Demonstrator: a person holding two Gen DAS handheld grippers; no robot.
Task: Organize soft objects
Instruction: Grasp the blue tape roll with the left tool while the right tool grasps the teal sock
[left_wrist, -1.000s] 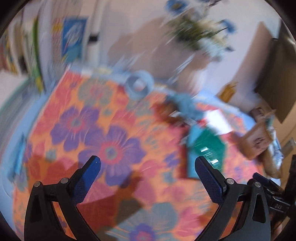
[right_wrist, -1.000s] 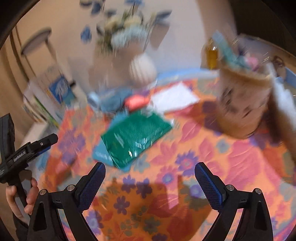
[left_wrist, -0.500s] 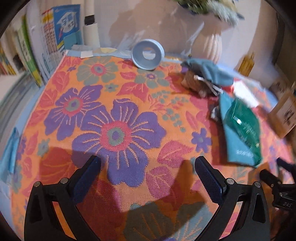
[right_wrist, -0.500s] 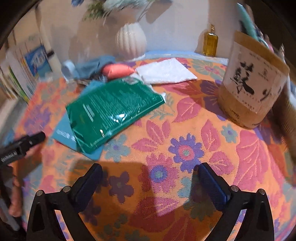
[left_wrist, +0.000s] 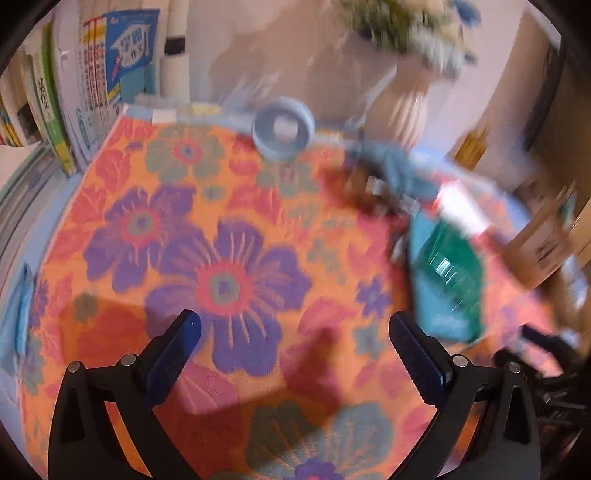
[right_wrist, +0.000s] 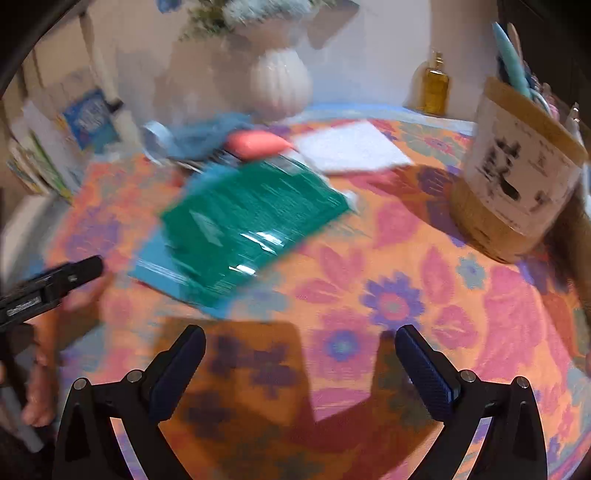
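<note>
1. Both views have shifted slightly since the half-second frame; blur has returned.
2. I see my left gripper (left_wrist: 295, 332) and right gripper (right_wrist: 300, 347) with jaws apart, empty, over bare floral tablecloth (right_wrist: 388, 302).
3. Glossy green packet (right_wrist: 251, 218) lies ahead on a flat blue sheet (right_wrist: 159, 273); blue cloth (right_wrist: 207, 133) bunched beyond.
4. Labels are unreadable.

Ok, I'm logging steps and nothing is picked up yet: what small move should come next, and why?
Probably ease the right hand-held gripper forward toward the green packet. Both hand-held grippers are open and empty over bare floral cloth, and the packet is the nearest item ahead.
</note>
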